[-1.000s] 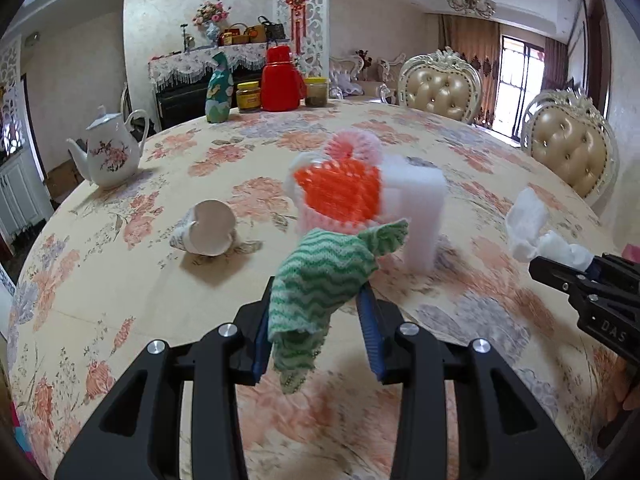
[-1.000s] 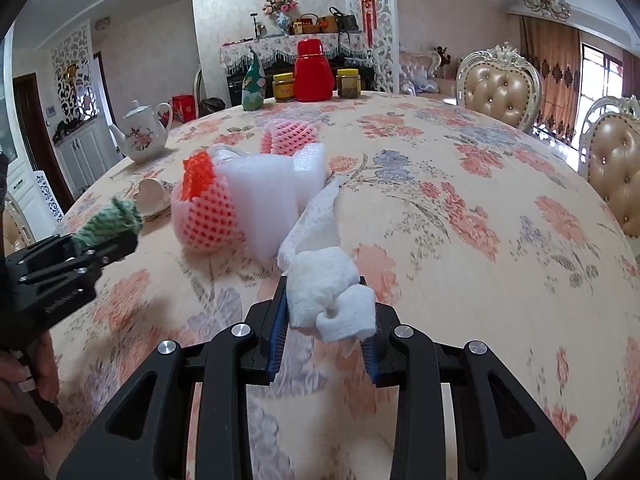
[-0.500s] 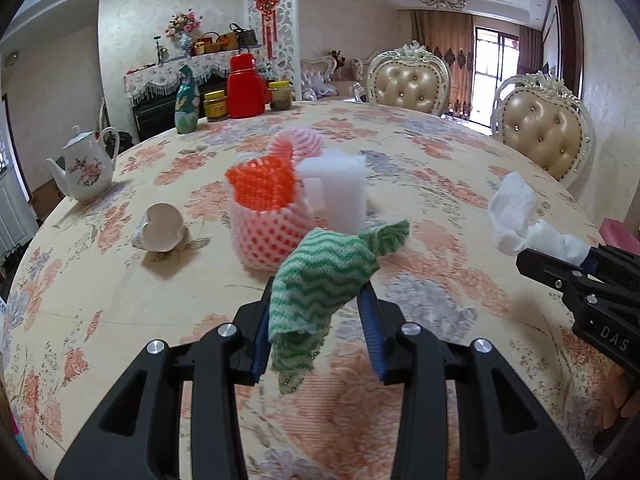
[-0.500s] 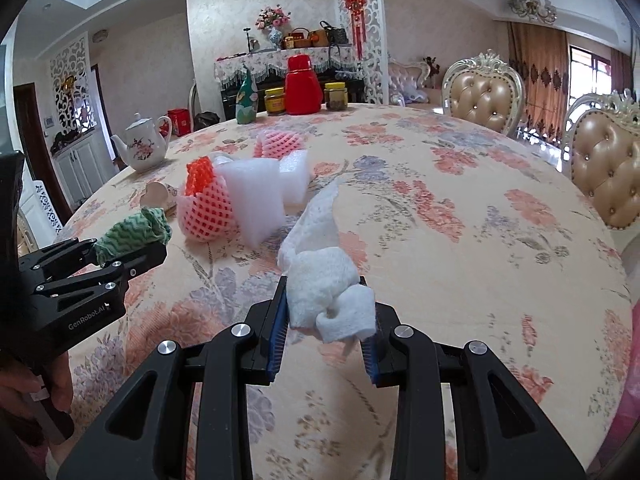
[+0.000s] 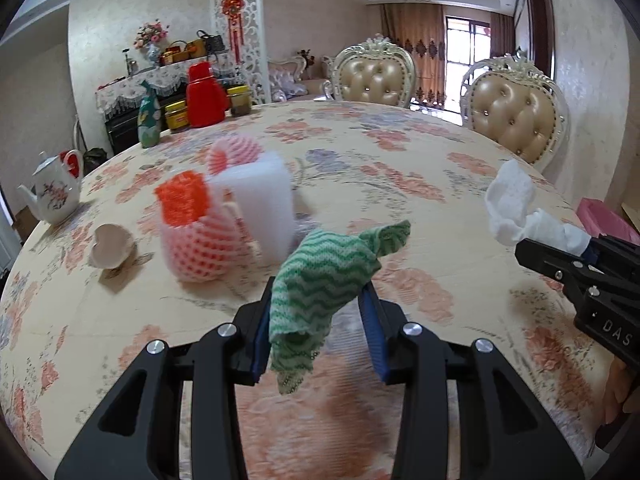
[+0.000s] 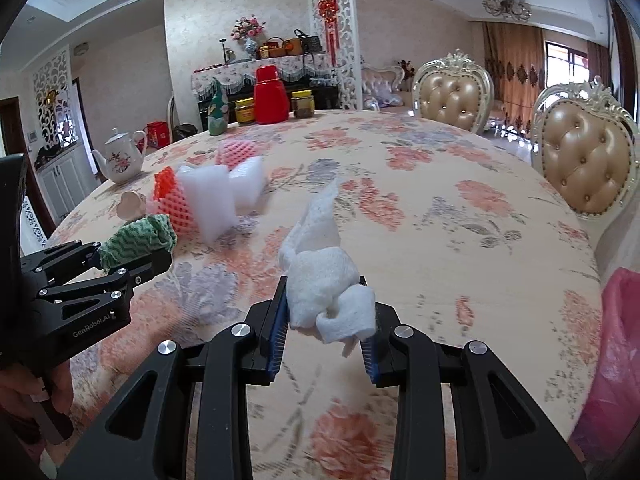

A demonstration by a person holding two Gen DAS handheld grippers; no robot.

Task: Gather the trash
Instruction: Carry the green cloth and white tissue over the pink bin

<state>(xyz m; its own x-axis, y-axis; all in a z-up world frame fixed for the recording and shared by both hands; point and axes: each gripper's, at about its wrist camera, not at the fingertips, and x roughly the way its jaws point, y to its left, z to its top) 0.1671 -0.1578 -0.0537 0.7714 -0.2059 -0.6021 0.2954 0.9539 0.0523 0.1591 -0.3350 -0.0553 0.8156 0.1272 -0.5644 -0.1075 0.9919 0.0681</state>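
My left gripper point(image 5: 316, 332) is shut on a green zigzag cloth point(image 5: 328, 276) and holds it above the floral table point(image 5: 400, 168). My right gripper point(image 6: 325, 332) is shut on a crumpled white tissue point(image 6: 324, 280), also above the table. Each gripper shows in the other view: the right one with the tissue point(image 5: 516, 208) at the right edge, the left one with the cloth point(image 6: 136, 240) at the left. On the table lie orange and pink foam fruit nets point(image 5: 196, 236), white foam blocks point(image 5: 264, 204) and a broken eggshell point(image 5: 112, 246).
A pink bag point(image 6: 612, 364) hangs off the table's right edge. A teapot point(image 5: 52, 196) stands at the left, a red jug point(image 5: 204, 96), jars and a green bottle point(image 5: 148, 120) at the far side. Padded chairs point(image 5: 516, 116) stand at the right.
Both grippers have pulled back and away from the foam pile with their loads. The pink bag has come into the right wrist view.
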